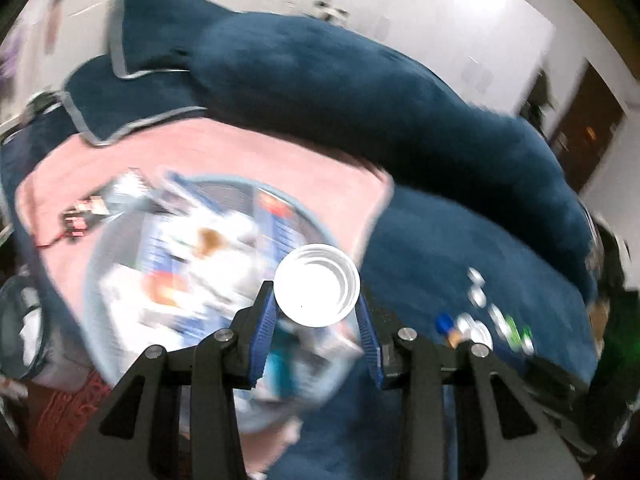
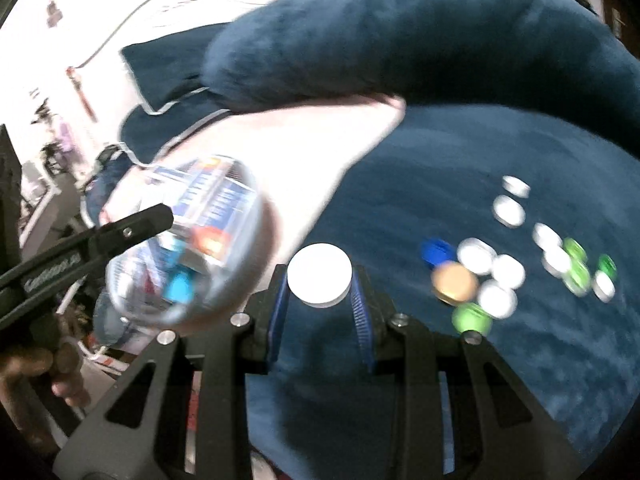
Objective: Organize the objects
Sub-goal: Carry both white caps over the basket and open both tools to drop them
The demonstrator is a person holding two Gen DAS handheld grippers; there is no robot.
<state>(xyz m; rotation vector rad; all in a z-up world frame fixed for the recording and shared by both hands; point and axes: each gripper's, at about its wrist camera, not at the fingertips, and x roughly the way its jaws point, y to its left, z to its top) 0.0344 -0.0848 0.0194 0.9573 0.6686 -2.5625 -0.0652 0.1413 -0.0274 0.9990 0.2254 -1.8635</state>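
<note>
So we've got a white cap in each claw here. Our left gripper (image 1: pixel 318 300) is pinching a white cap (image 1: pixel 317 285) with its hollow side facing the camera, blue pads pressed on both edges. Our right gripper (image 2: pixel 320 292) is clamped on another white cap, flat top up (image 2: pixel 319 274).

The left wrist view looks straight down into the round basket (image 1: pixel 320 228) sitting on the pink cloth (image 1: pixel 280 160), and its cap hangs over the basket's near rim. Inside is a blurry mess of blue and white packaging, hard to make out.

The right wrist view gives us the better look at the loose caps (image 2: pixel 508 270) scattered on the blue blanket (image 2: pixel 400 200): mostly white, some green, one blue (image 2: pixel 437 251), one tan (image 2: pixel 455 282). In that view the basket (image 2: pixel 240 292) sits off to the left with the left gripper's black arm (image 2: pixel 100 240) across it, and the right cap is over blanket, just beside the basket.
</note>
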